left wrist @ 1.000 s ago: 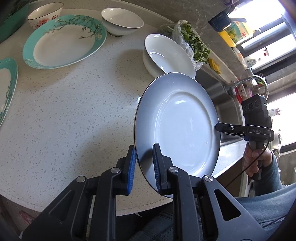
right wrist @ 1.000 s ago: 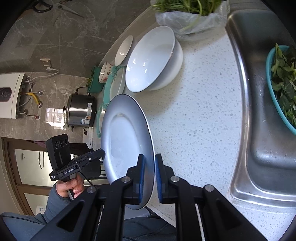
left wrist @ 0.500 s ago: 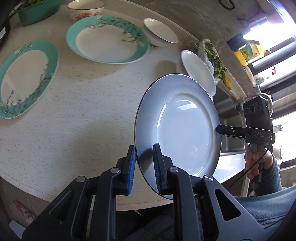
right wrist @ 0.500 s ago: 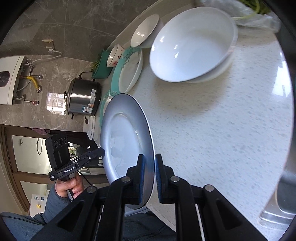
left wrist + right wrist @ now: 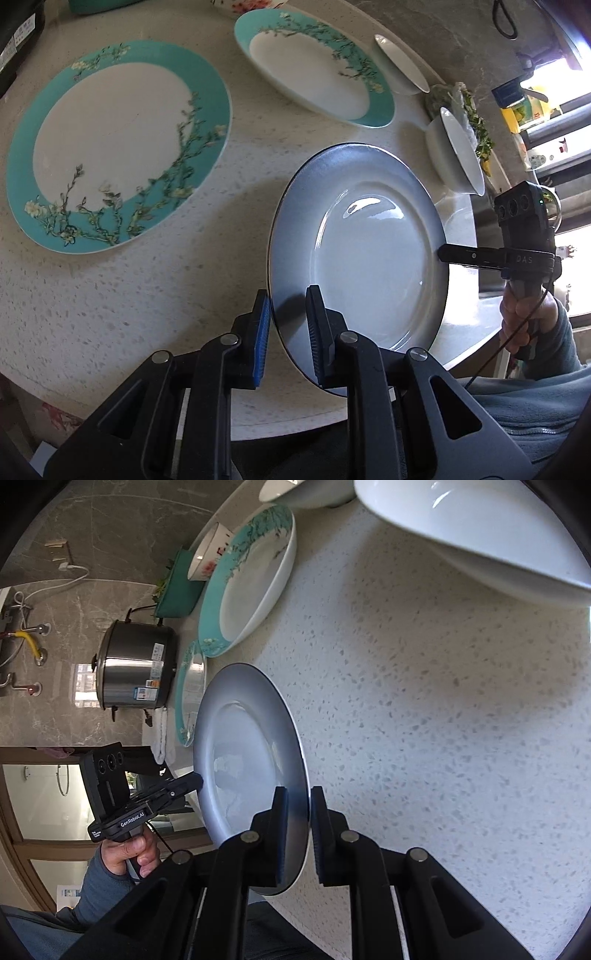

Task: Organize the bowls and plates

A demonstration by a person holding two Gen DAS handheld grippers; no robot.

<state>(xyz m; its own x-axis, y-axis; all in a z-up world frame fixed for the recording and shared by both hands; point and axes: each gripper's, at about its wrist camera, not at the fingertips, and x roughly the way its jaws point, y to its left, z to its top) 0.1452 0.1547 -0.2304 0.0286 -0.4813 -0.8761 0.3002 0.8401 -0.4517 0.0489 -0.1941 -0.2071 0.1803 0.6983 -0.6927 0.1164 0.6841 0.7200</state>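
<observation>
Left wrist view: left gripper jaws clamped on the near rim of the grey plate, right gripper jaws clamped on the opposite rim. Plate was held tilted above the speckled counter, beside a teal floral plate; white bowl further back.

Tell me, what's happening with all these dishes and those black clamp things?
A person is carrying a grey-rimmed plate above a speckled counter, using two handheld clamps. The left gripper pinches one edge of the plate and the right gripper pinches the opposite edge, so it hangs tilted between them. On the counter lie two teal flowered plates, a flat one and a deeper one, plus white bowls. The carried plate has not been set down yet.
</observation>
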